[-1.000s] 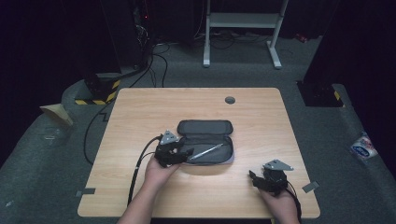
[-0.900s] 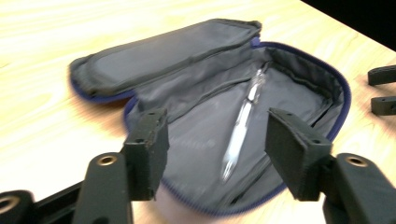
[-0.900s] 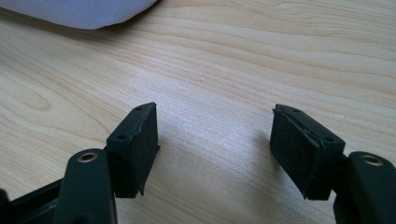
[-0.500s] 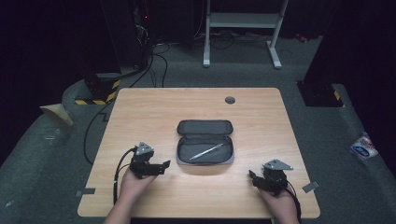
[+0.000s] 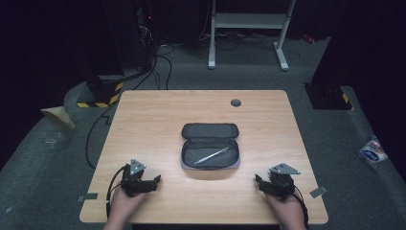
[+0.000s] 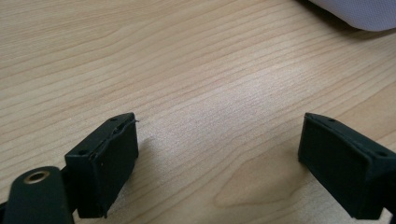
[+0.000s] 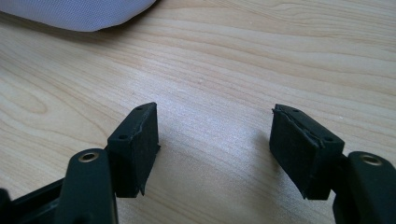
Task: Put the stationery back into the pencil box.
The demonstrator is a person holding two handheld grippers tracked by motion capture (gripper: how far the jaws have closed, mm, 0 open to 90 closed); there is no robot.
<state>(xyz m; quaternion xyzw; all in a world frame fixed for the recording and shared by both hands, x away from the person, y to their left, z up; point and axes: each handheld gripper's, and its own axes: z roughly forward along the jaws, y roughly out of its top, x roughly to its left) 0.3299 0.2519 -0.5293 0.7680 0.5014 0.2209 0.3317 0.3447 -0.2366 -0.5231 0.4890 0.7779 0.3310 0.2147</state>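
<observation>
High view: your left gripper point(image 5: 154, 181) sits at the table's point(image 5: 153, 124) near left, jaws just spread wide with nothing between them; your right gripper point(image 5: 258, 181) sits at the near right, released and empty. Between them and farther back, well apart from both, the pencil case point(image 5: 209, 143) lies unzipped with a pen point(image 5: 211, 156) inside.

I'm seeing a light wooden table point(image 5: 143, 124) on grey carpet point(image 5: 57, 143), a white desk frame point(image 5: 249, 21) beyond it in darkness.
</observation>
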